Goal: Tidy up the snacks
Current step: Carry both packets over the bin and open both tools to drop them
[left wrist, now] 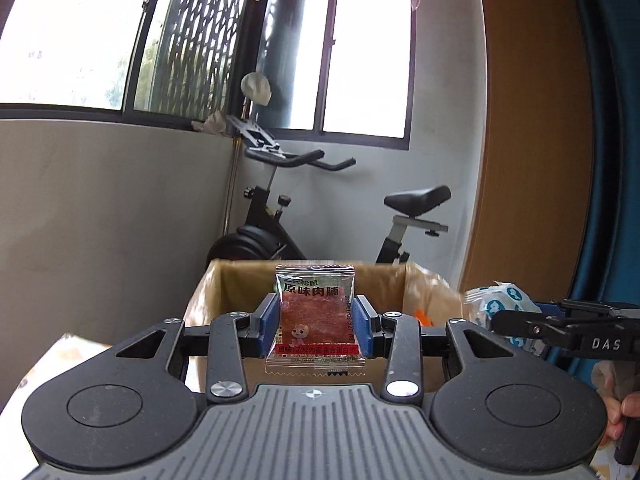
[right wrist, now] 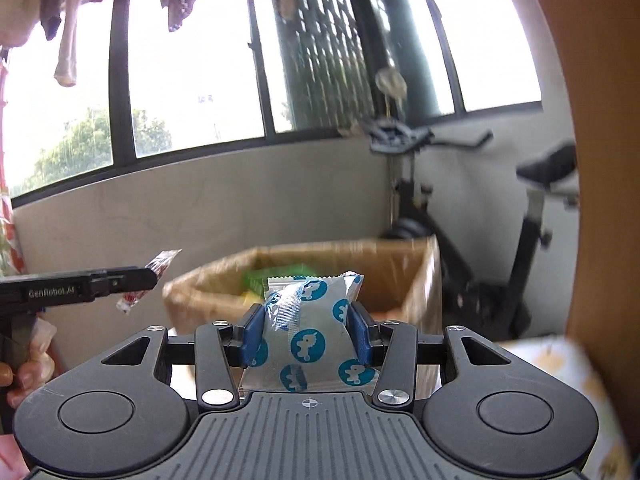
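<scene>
The jerky packet (left wrist: 316,316), clear with a red band and Chinese print, stands upright between the blue pads (left wrist: 270,322) of the left gripper (left wrist: 316,322), which is clamped on its two side edges. In the left wrist view it sits at the centre, and its top edge reaches up across the far wall of the box (left wrist: 236,276). The box is brown cardboard, open at the top, and lies just behind the packet, toward 12 o'clock. The white pouch (right wrist: 310,330), printed with blue round marks, is squeezed between the pads of the right gripper (right wrist: 306,334), so this gripper is also clamped on its load. In the right wrist view the pouch is at the centre and the box (right wrist: 416,280) is behind it, from 11 to 1 o'clock. Inside the box something green (right wrist: 280,274) and something orange show, but this view is blurred and I cannot say what they are. Each gripper appears in the other camera: the right one with its pouch (left wrist: 506,300) at 3 o'clock in the left wrist view, the left one with its packet (right wrist: 150,280) at 9 o'clock in the right wrist view. An exercise bike (left wrist: 272,220) stands behind the box, at 12 o'clock, against a grey wall (left wrist: 100,200) under dark-framed windows (left wrist: 368,52).
</scene>
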Demonstrator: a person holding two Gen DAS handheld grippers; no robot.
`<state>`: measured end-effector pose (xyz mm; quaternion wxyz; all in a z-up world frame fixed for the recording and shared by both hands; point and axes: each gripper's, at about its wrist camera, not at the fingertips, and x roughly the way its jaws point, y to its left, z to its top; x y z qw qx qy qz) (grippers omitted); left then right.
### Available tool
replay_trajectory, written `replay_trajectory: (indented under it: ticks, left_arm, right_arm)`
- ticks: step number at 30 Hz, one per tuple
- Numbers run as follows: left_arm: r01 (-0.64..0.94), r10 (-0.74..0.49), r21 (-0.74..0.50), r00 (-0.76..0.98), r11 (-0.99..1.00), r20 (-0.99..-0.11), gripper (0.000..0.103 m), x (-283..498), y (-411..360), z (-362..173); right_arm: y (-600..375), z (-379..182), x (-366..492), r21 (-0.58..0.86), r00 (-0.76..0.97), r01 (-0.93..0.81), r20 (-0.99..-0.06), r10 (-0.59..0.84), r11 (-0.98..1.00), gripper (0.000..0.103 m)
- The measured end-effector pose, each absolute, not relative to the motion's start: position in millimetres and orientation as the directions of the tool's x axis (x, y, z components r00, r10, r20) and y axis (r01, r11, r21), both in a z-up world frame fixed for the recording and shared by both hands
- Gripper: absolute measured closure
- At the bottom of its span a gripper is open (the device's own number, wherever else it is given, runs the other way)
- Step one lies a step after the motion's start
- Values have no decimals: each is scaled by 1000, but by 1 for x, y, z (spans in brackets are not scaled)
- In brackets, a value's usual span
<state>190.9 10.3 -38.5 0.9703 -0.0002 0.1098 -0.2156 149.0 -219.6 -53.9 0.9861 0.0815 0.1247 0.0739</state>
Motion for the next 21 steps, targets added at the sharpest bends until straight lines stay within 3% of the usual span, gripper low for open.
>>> replay_trajectory:
  ticks: [6,13,14,16,17,18,21]
  left_arm:
    - [397,-395,-40,889,917,-232,61,255,-21,-25]
    - [341,-329,-30,877,940,-350,57,298,-21,-43]
    - [335,-322,-27,876,942,-359,53,299,-19,-46]
    - [335,-320,-27,869,942,-376,34,299,-13,-47]
    - [340,-325,-27,869,940,-374,21,297,-10,-47]
    - [346,-329,-21,871,938,-364,14,294,-8,-46]
    - [326,-300,13,884,945,-359,12,283,-4,-43]
  right_arm:
    - [-210,-44,224,29,960,-92,-262,97,995,61]
    - [-203,-78,275,39,915,-38,-400,51,998,60]
    - [-203,-82,276,52,910,-33,-412,51,998,60]
    - [-204,-86,272,75,911,-35,-408,63,997,51]
    - [-202,-84,268,72,915,-35,-398,61,997,37]
    - [-202,-83,266,62,920,-30,-388,52,998,28]
    - [-202,-76,260,37,924,-17,-382,29,999,24]
